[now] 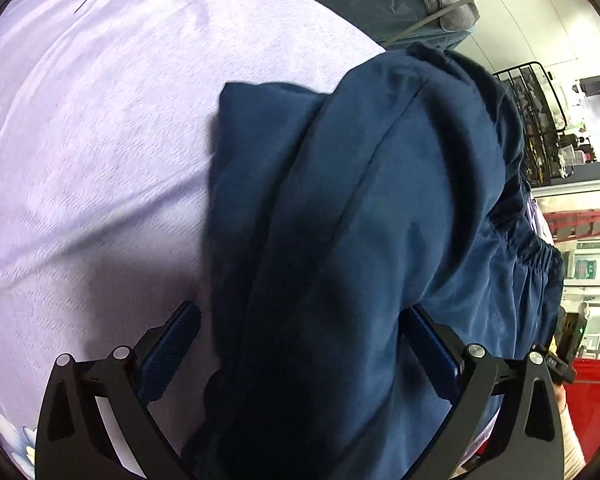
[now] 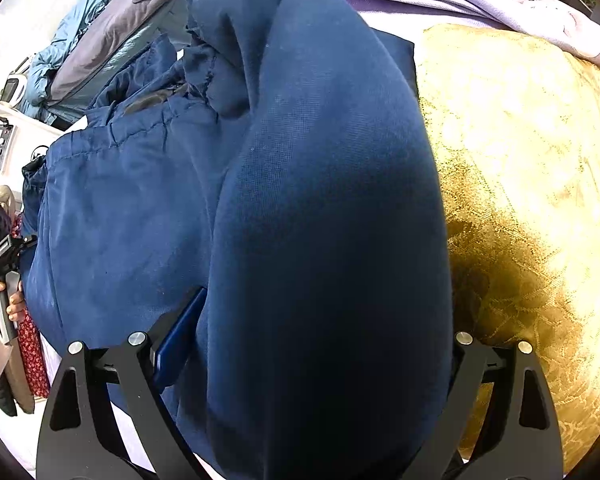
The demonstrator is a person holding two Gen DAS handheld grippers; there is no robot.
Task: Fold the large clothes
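Observation:
A large navy blue garment (image 1: pixel 360 208) with an elastic waistband lies bunched on a lilac bed sheet (image 1: pixel 100 140). A thick fold of it runs between the fingers of my left gripper (image 1: pixel 300 344), whose jaws stand wide apart around the cloth. In the right wrist view the same garment (image 2: pixel 300 200) fills the middle and drapes over my right gripper (image 2: pixel 312 340). Its left blue pad (image 2: pixel 180 336) shows against the cloth; the right pad is hidden under the fabric.
A gold patterned cover (image 2: pixel 520 200) lies on the bed to the right of the garment. Grey and light blue bedding (image 2: pixel 100 40) is piled at the far side. A black wire rack (image 1: pixel 532 120) and a red bin (image 1: pixel 596 392) stand beyond the bed.

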